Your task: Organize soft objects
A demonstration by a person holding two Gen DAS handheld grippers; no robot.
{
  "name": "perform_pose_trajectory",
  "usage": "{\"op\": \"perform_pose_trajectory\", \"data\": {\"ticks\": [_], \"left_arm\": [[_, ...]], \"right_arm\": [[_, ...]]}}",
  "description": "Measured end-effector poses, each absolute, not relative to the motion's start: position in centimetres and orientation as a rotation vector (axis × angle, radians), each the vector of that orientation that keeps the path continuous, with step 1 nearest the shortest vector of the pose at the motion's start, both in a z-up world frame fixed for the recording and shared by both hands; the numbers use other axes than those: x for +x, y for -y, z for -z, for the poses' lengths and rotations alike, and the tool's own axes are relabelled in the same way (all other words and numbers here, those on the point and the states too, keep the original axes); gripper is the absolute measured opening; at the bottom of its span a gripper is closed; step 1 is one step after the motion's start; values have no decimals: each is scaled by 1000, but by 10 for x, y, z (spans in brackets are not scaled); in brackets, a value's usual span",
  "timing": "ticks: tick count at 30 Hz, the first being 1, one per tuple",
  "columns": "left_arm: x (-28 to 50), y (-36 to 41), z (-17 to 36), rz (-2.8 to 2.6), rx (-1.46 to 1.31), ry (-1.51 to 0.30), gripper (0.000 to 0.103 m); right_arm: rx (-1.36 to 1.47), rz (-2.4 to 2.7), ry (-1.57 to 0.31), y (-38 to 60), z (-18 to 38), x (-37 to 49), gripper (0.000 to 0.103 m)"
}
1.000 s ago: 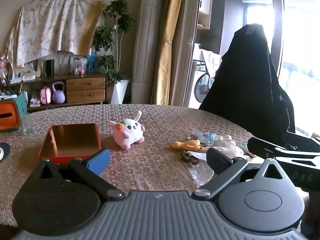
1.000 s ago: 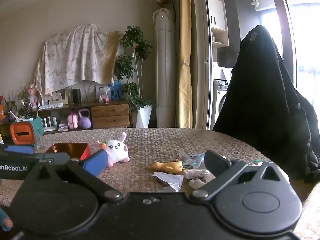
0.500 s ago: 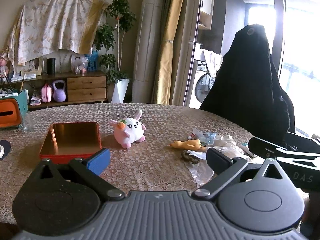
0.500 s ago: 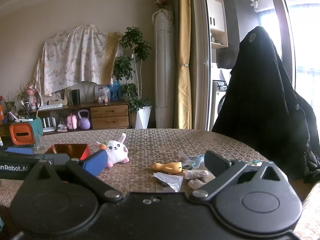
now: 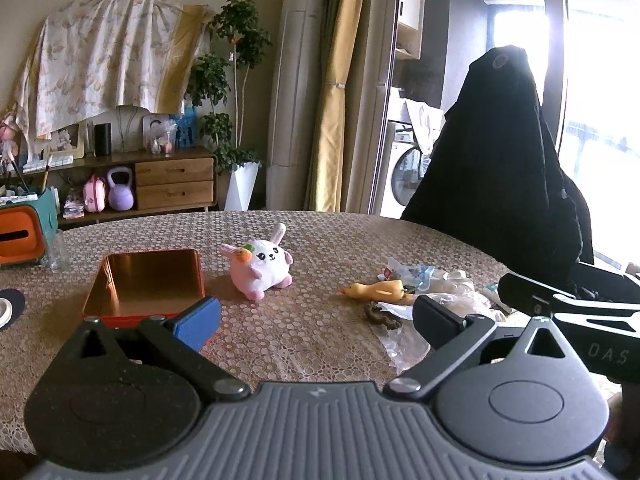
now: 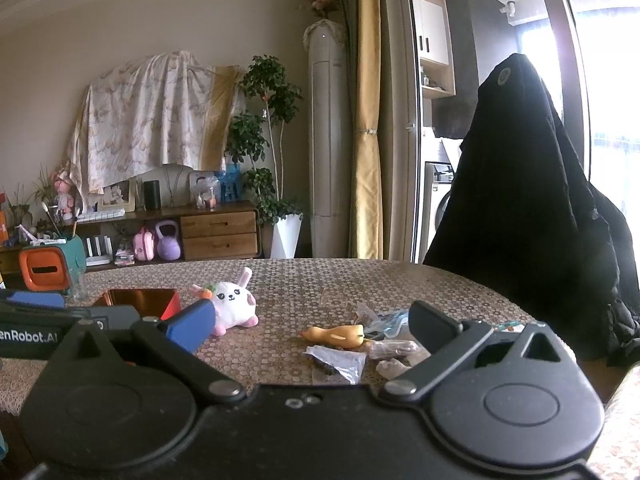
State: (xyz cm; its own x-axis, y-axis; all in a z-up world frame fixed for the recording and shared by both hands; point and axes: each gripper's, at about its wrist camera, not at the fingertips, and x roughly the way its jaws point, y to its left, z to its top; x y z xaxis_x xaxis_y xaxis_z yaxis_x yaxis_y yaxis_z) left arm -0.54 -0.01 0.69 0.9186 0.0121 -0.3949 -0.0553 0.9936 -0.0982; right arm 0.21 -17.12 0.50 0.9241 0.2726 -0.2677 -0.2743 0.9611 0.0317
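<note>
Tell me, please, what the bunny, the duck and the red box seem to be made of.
Bunny: plush fabric, white and pink, matte and fuzzy, with a stuffed round body.
Duck: probably rubber or soft plastic; its yellow skin looks smooth with a slight sheen, but it is too small to be sure.
Red box: likely metal tin; the copper-coloured inside reflects light, and the walls are thin.

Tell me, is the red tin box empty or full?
Empty. The left wrist view shows the red tin box's bare shiny bottom, with no lid on it.

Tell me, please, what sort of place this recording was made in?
Most likely a home living and dining room: a table with a patterned cloth, a wooden sideboard, a potted plant, and a washing machine beyond.
</note>
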Motion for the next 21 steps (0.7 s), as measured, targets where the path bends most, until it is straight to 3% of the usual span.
{"op": "perform_pose_trajectory", "data": {"ticks": [21], "left_arm": [[-6,3,-8,-27,-113,-410,103]], "right_arm": [[-4,-280,-271,171,-3,1,103]]}}
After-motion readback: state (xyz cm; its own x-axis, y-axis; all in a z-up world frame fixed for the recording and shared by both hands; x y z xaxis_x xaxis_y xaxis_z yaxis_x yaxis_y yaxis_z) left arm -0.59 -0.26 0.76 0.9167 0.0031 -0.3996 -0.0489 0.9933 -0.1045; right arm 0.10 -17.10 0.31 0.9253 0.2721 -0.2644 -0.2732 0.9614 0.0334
